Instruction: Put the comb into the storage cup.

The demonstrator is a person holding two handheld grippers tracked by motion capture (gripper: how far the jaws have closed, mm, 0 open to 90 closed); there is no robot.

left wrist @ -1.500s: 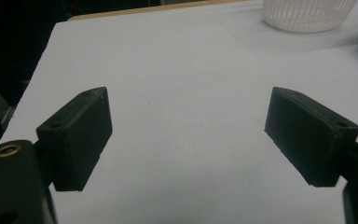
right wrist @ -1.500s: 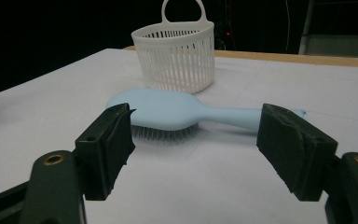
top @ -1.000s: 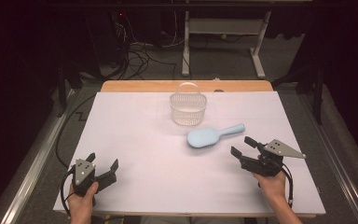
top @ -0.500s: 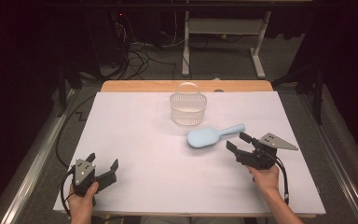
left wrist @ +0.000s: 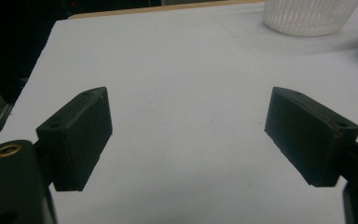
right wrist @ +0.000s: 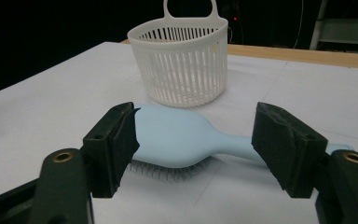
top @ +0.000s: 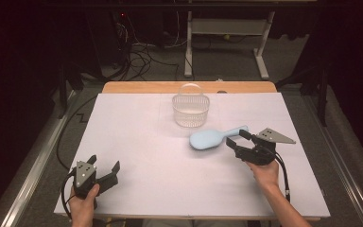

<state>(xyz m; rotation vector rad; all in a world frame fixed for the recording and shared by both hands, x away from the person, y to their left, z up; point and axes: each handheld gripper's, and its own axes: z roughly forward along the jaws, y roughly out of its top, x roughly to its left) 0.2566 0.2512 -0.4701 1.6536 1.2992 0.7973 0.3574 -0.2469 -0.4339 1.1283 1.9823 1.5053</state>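
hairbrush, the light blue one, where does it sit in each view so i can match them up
High view: the hairbrush lies right of centre on the white table, in front of the right hand-held gripper.
Left gripper view: a blurred sliver at the right edge may be it; I cannot tell.
Right gripper view: the hairbrush lies bristles down across the middle.
Shared landmark: the white basket.

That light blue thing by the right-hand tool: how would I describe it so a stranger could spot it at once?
Start at the white table and find the white slatted basket near its far edge. Just nearer and to the right lies a pale blue hairbrush, bristles down, the only coloured item, with the open right gripper at its handle.
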